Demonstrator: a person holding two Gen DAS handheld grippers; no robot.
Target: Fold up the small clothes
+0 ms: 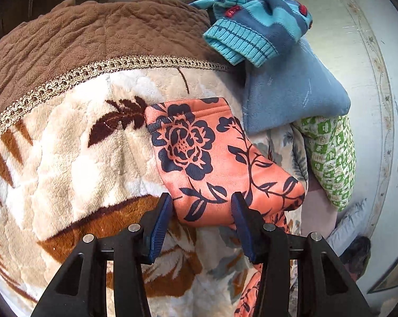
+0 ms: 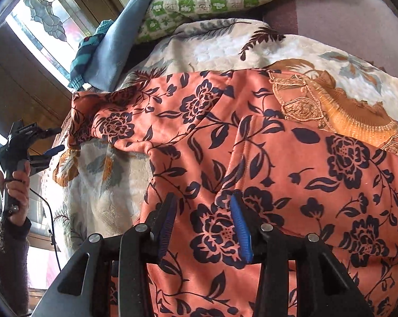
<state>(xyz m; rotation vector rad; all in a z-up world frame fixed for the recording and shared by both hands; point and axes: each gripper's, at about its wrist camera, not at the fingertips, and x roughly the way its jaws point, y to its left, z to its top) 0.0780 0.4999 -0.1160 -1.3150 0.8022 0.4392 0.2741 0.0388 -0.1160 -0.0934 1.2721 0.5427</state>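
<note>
A salmon garment with a dark blue flower print (image 2: 278,158) lies spread on a cream plush blanket (image 2: 114,198). An orange lace collar piece (image 2: 331,116) lies at its upper right. My right gripper (image 2: 203,207) hovers over the middle of the garment, open, its blue pads apart and pressing nothing. One sleeve end (image 1: 212,158) reaches out across the blanket (image 1: 80,158). My left gripper (image 1: 201,207) stands open at that sleeve's edge; the cloth lies just beyond the pads, not pinched. In the right wrist view a hand (image 2: 15,185) holds the left gripper (image 2: 56,140) beside the sleeve tip.
A blue striped knit sweater (image 1: 254,23) sits on a folded blue denim piece (image 1: 291,92) at the blanket's far side. A green and white pillow (image 1: 331,158) lies behind them. A brown border with gold trim (image 1: 93,34) edges the blanket. A window (image 2: 40,26) is at the left.
</note>
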